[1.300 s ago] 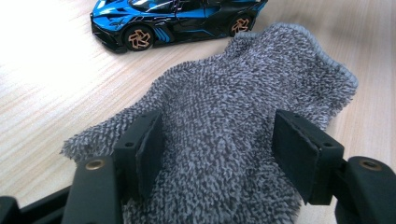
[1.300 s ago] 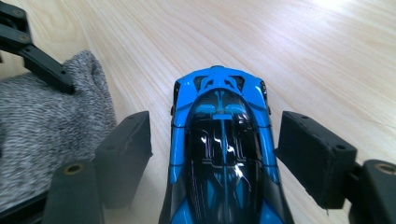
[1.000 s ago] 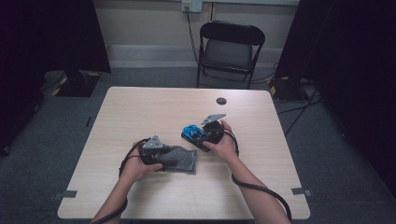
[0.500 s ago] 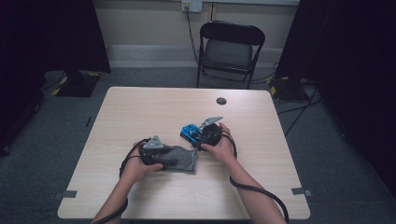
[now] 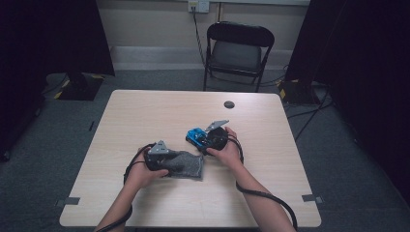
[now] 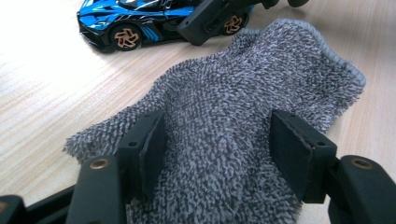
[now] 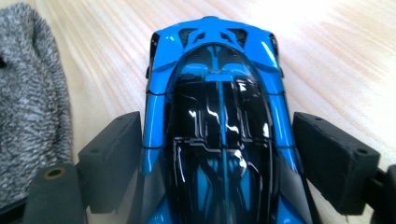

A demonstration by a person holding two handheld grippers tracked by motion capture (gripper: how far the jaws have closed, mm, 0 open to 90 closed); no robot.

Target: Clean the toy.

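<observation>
Centre of the high view, the left gripper (image 5: 180, 163) sits over the grey cloth (image 5: 186, 165), jaws spread either side of a raised fold, pads apart from it. Just upper right, the right gripper (image 5: 202, 139) straddles the blue toy car (image 5: 196, 135); left pad against its flank, right one clear. The car's rear is cut off below the right gripper view, and the cloth's near edge hides under the left jaws.

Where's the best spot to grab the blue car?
Probably across the middle of the car, one jaw on each long, flat side, coming from behind along its length. The right gripper already straddles it there; the body is narrower than the gap.
</observation>
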